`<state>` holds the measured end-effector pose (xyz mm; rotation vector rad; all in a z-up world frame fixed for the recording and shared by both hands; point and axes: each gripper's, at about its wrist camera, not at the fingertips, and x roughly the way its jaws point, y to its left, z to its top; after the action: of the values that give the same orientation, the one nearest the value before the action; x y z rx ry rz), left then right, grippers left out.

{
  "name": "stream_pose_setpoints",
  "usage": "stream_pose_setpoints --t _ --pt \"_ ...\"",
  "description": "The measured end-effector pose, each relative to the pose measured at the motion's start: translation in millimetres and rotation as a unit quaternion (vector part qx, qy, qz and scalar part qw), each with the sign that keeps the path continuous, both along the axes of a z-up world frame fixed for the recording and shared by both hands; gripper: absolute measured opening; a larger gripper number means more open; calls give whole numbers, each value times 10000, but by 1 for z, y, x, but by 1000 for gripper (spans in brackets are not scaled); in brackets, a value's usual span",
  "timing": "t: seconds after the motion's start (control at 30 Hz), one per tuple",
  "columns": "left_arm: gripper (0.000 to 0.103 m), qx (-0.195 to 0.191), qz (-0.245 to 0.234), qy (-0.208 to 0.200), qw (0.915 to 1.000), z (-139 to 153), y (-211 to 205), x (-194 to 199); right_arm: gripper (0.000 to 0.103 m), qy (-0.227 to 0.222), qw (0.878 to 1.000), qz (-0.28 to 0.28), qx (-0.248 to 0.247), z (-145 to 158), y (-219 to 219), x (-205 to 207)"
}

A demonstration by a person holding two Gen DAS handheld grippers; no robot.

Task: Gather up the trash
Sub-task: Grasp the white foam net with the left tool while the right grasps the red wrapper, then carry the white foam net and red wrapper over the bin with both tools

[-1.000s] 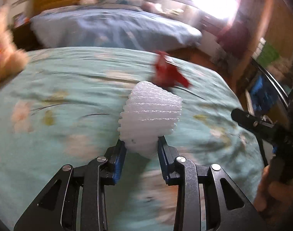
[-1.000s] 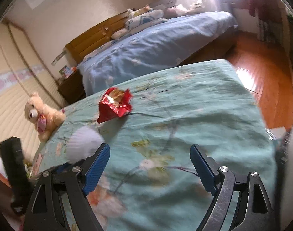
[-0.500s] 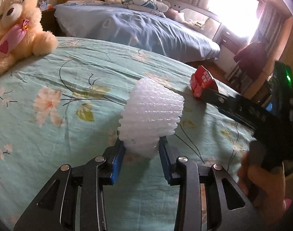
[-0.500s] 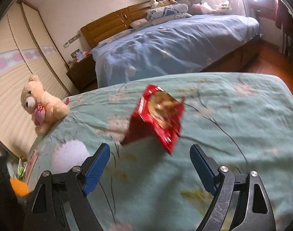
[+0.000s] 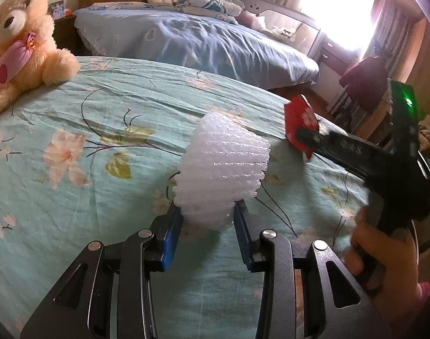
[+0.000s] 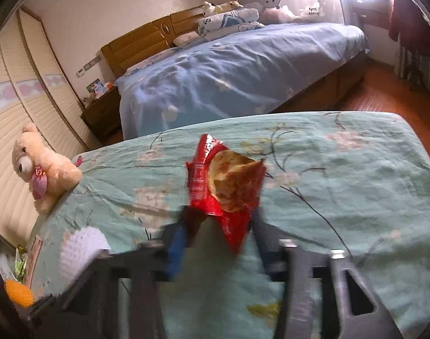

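Observation:
My left gripper (image 5: pixel 208 226) is shut on a white foam fruit net (image 5: pixel 223 169) and holds it above the teal flowered bedspread (image 5: pixel 87 147). The net also shows in the right wrist view (image 6: pixel 82 247) at lower left. My right gripper (image 6: pixel 219 231) is blurred and closed around the lower end of a red snack wrapper (image 6: pixel 226 186), which stands up from the jaws. In the left wrist view the right gripper (image 5: pixel 305 138) shows at the right with the red wrapper (image 5: pixel 299 118) at its tip.
A cream teddy bear (image 5: pixel 19 53) sits at the bedspread's left edge. A second bed with a blue cover (image 6: pixel 243 67) stands beyond, with a wooden nightstand (image 6: pixel 101 113) beside it. Wooden floor (image 6: pixel 378 84) lies to the right.
My right gripper moved in to the red wrapper and its jaws closed around it. My left gripper kept hold of the foam net and barely moved.

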<state>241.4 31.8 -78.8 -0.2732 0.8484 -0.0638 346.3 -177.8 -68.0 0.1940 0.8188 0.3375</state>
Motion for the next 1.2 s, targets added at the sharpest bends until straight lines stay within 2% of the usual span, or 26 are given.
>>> stream_pose_setpoints --t 0.17,0.43,0.57,0.63,0.9,1.2 --pt "35 53 -30 -20 10000 0 -2 -1 19 8 9999 -47 101 4 -22 -35" --pt "35 326 -214 -24 9992 5 -19 -10 18 -45 9990 -259 362 8 -60 -107" --pt "35 124 -405 51 9991 6 -33 -29 18 -122 9983 -372 431 14 -75 -136" --pt "35 35 -489 89 9988 8 -42 -39 18 -182 9978 -456 446 17 -81 -147" --pt "34 255 -823 -71 9963 26 -82 -72 18 -464 9961 -584 464 36 -97 -189" --pt "34 430 -1061 -121 9934 31 -105 -91 19 -487 9953 -698 458 32 -109 -216"
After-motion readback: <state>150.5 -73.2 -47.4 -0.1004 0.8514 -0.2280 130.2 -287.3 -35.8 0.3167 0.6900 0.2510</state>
